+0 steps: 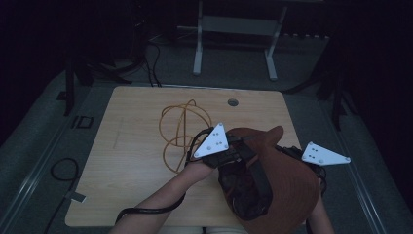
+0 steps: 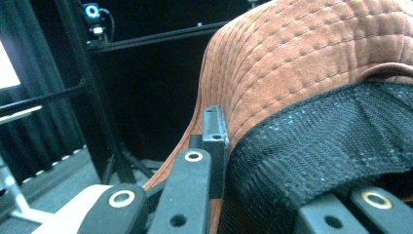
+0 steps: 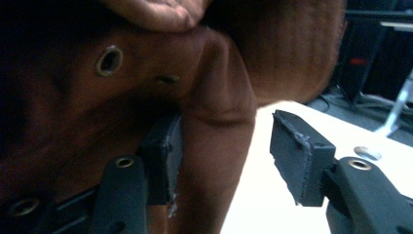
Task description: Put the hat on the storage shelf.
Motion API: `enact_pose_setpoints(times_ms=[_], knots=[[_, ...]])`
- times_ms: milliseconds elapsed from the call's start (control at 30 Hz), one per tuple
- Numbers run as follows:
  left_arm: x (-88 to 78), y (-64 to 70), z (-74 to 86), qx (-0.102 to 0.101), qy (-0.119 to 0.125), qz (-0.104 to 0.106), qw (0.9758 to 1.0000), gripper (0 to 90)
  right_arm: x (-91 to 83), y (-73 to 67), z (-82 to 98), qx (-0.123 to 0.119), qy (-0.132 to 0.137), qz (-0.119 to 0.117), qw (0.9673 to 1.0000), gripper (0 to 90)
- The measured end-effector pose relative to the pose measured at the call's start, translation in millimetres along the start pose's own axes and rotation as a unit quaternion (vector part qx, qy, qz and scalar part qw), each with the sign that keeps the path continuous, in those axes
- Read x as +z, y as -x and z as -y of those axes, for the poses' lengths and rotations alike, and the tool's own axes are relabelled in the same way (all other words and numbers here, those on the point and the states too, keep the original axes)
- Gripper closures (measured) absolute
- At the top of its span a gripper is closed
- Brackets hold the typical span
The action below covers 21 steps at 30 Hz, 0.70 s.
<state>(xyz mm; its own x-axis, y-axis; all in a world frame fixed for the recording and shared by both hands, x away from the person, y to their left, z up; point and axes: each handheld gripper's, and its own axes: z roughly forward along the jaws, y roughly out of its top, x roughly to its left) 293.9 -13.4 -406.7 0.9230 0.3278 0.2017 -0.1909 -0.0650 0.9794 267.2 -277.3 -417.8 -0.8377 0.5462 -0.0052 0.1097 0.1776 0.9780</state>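
Hat (image 1: 287,190) first: a rust-brown bucket-style hat with a stitched brim and black mesh lining, held up off the near right part of the wooden table (image 1: 131,161), crown side toward the person, lining open to the left.

Left gripper (image 1: 229,156) has it. In the left gripper view the pads are pinching the hat (image 2: 302,63) at the edge, where brown brim meets black lining (image 2: 331,151); one jaw sits against the suede outside, the other is buried behind the mesh. Grip looks firm.

Right gripper (image 1: 311,168) is tucked behind the far side of the hat. In the right gripper view its jaws stand apart, and a fold of the brown cloth (image 3: 219,122) hangs between them, lying against the left pad (image 3: 163,161); the right pad (image 3: 297,156) is clear of it. Dim and close, so whether the left pad truly presses I cannot tell. Not a grip yet, by my reading.

Orange cord (image 1: 182,131) lies in loose loops on the table beyond the hat, untouched.

Step in hand, as I judge it: taking a second hold so the hat can be turned or reshaped between both tools. Next move calls for closing the right jaws on that fold without dragging it off the left pad, while the left pinch holds steady.
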Motion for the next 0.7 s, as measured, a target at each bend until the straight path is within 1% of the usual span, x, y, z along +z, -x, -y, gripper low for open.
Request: enact_pose_setpoints(times_ms=[33, 100, 133, 167, 200, 267, 300, 333, 367, 433, 467, 533, 633, 667, 700], knots=[[1.2, 0.8, 0.0, 0.000, 0.000, 0.002, 1.0000, 86.0, 1.6, -0.6, -0.3, -0.002, 0.002, -0.003, 1.0000, 43.6], [2.7, 1.8, -0.1, -0.005, 0.004, 0.009, 0.9999, 86.0, 3.0, -1.6, -0.3, -0.001, 0.014, -0.009, 0.9999, 43.7], [3.8, 3.3, -0.5, -0.003, 0.002, 0.011, 0.9999, 85.9, 4.2, -2.2, -0.3, -0.001, 0.015, -0.008, 0.9999, 43.4], [4.5, 4.7, -0.7, -0.001, 0.003, 0.013, 0.9999, 85.9, 5.2, -2.7, 0.4, 0.000, 0.020, -0.014, 0.9997, 43.4], [5.2, 5.6, -1.0, 0.001, 0.002, 0.012, 0.9999, 85.9, 6.3, -2.9, 1.1, 0.003, 0.022, -0.019, 0.9996, 43.4], [6.5, 6.7, -1.7, -0.001, 0.003, 0.017, 0.9998, 85.9, 9.2, -3.2, 2.2, 0.001, 0.021, -0.021, 0.9996, 43.5], [7.1, 7.1, -1.8, 0.001, 0.002, 0.016, 0.9999, 85.8, 10.6, -3.3, 2.7, 0.000, 0.020, -0.022, 0.9996, 43.7], [7.8, 7.7, -1.8, 0.003, -0.001, 0.015, 0.9999, 85.9, 12.6, -3.0, 3.3, 0.004, 0.020, -0.022, 0.9995, 46.3], [8.5, 8.3, -1.6, 0.001, 0.000, 0.016, 0.9999, 85.8, 13.5, -2.8, 3.5, 0.004, 0.024, -0.028, 0.9993, 46.6], [9.7, 9.0, -1.5, 0.001, -0.002, 0.015, 0.9999, 85.8, 14.0, -2.6, 3.5, 0.004, 0.026, -0.027, 0.9993, 47.1], [10.3, 10.1, -1.2, 0.001, -0.001, 0.014, 0.9999, 85.8, 14.8, -1.5, 3.3, 0.007, 0.027, -0.033, 0.9991, 50.2], [11.8, 10.8, -0.3, -0.003, -0.006, 0.017, 0.9998, 85.7, 15.9, -1.3, 3.2, 0.009, 0.032, -0.035, 0.9988, 51.4], [12.8, 11.4, 0.9, -0.002, -0.004, 0.011, 0.9999, 85.6, 19.1, 0.6, 2.3, 0.021, 0.036, -0.037, 0.9985, 53.5], [12.9, 11.2, 0.5, -0.005, -0.002, 0.011, 0.9999, 85.6, 19.9, 0.7, 2.4, 0.025, 0.038, -0.039, 0.9982, 54.5], [12.7, 10.9, 0.0, -0.002, -0.002, 0.010, 0.9999, 85.6, 19.9, 0.7, 2.4, 0.025, 0.038, -0.039, 0.9982, 54.5]])
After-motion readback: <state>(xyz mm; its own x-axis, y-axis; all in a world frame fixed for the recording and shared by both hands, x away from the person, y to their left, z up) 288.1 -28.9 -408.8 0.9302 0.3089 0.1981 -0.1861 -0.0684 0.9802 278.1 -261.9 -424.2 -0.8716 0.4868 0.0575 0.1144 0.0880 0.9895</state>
